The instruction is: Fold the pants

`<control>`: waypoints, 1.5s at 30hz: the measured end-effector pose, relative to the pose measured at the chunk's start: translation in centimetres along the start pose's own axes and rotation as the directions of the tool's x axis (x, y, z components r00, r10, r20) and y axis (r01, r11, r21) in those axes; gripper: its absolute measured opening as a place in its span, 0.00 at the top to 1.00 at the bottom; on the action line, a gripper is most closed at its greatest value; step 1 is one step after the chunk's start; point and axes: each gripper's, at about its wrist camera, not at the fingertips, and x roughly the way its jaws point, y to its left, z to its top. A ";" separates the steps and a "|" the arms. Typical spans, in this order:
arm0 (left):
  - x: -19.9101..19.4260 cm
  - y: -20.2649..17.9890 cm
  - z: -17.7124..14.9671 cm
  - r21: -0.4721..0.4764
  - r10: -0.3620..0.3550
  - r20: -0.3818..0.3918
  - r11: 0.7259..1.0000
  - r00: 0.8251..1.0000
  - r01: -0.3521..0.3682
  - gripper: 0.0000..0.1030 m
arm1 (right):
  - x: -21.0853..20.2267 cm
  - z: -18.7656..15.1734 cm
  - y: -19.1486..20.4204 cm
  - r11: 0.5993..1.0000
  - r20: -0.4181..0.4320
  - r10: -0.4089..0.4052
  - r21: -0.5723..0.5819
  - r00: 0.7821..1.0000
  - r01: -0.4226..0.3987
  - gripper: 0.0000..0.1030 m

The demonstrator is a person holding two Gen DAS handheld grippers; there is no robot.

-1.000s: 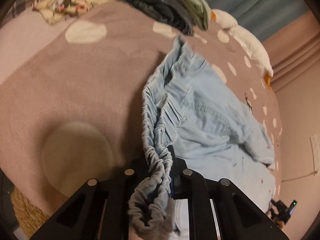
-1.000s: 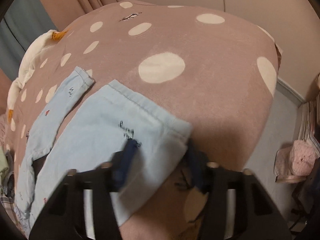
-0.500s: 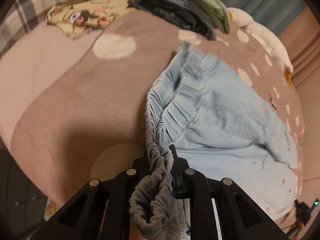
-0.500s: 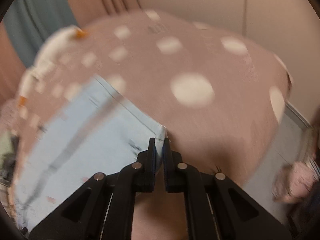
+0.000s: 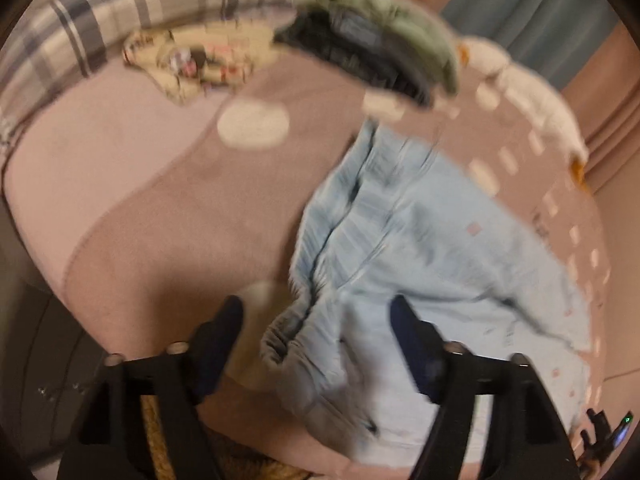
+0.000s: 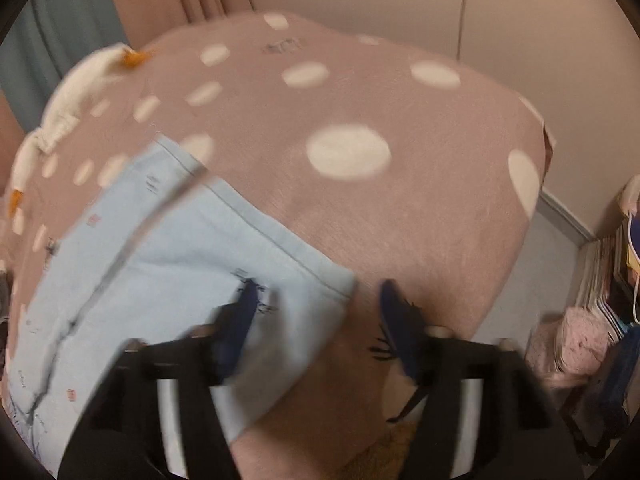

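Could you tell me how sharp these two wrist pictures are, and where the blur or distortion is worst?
Left wrist view: motion blur throughout; the clothes pile and pants are smeared. Right wrist view: the bedspread dots stay fairly crisp, but the right claw is blurred. Both views: fisheye bending, dark corners.

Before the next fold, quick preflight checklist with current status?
1. Left gripper released: ok, jaws wide apart, waistband lying loose between them.
2. Right gripper released: ok, jaws apart, straddling the hem corner.
3. Pants on the blanket: ok, they lie on it; a fold line runs along the leg in the right wrist view.
4. Waistband flat: not ok, it is bunched and rumpled near the blanket's edge.
5. Pants apart from the clothes pile: ok, a strip of blanket shows between them.
6. Legs aligned edge to edge: cannot tell, both views are blurred.
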 end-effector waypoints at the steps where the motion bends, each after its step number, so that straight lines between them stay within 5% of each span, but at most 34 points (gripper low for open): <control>1: -0.9 -0.2 0.2 -0.008 -0.008 0.022 1.000 1.000 0.009 0.16 | -0.4 0.2 0.6 1.000 0.008 0.016 -0.010 1.000 -0.016 0.33; 7: -2.9 -4.2 1.0 0.036 -0.142 0.102 0.990 0.985 0.139 0.13 | -1.2 2.4 9.8 0.958 -0.001 0.252 -0.138 0.968 -0.250 0.25; 14: -0.1 -9.0 -0.3 0.100 -0.196 0.029 0.976 0.980 0.193 0.13 | 2.6 3.3 23.3 0.878 -0.155 0.394 -0.227 0.906 -0.420 0.24; 16: 0.6 -9.3 -1.1 0.100 -0.196 -0.005 0.976 0.981 0.195 0.13 | 4.6 3.4 26.3 0.879 -0.214 0.384 -0.215 0.898 -0.426 0.21; 23: 1.4 -8.1 -3.2 0.073 -0.164 -0.077 0.983 0.984 0.169 0.13 | 12.8 4.1 33.1 0.943 -0.308 0.168 -0.226 0.936 -0.244 0.23; 25: 1.3 -7.7 -3.3 0.071 -0.147 -0.071 0.986 0.987 0.152 0.13 | 15.2 3.9 32.8 0.959 -0.338 0.103 -0.216 0.935 -0.183 0.27; 27: 1.1 -7.3 -3.2 0.058 -0.143 -0.059 0.987 0.988 0.147 0.13 | 14.8 3.9 32.5 0.953 -0.274 0.089 -0.255 0.958 -0.162 0.44; 28: 1.0 -7.3 -3.1 0.051 -0.141 -0.054 0.988 0.988 0.144 0.13 | 14.6 4.0 32.3 0.950 -0.255 0.077 -0.274 0.964 -0.149 0.83; 29: 1.0 -7.2 -3.0 0.044 -0.138 -0.051 0.989 0.989 0.140 0.13 | 14.5 4.1 31.6 0.949 -0.266 0.111 -0.257 0.958 -0.181 0.92; 31: 1.0 -7.4 -2.6 0.031 -0.142 -0.040 0.989 0.989 0.144 0.13 | 13.2 4.6 29.2 0.951 -0.274 0.213 -0.163 0.938 -0.263 0.93; 35: 0.4 -8.1 -1.5 0.010 -0.175 0.002 0.985 0.985 0.175 0.13 | 6.6 3.7 24.4 0.899 -0.203 0.370 -0.169 0.907 -0.405 0.93; 39: 0.5 -9.7 -0.1 -0.002 -0.218 0.029 0.976 0.976 0.218 0.13 | 0.4 0.1 18.5 0.841 -0.152 0.503 -0.140 0.851 -0.522 0.94; 43: 2.2 -12.0 1.6 0.003 -0.247 0.042 0.969 0.968 0.247 0.13 | -1.1 -4.3 15.3 0.847 -0.164 0.505 -0.093 0.848 -0.523 0.94; 45: 4.1 -13.3 2.6 0.003 -0.254 0.028 0.967 0.967 0.254 0.13 | -1.4 -6.1 14.0 0.867 -0.185 0.467 -0.095 0.864 -0.489 0.94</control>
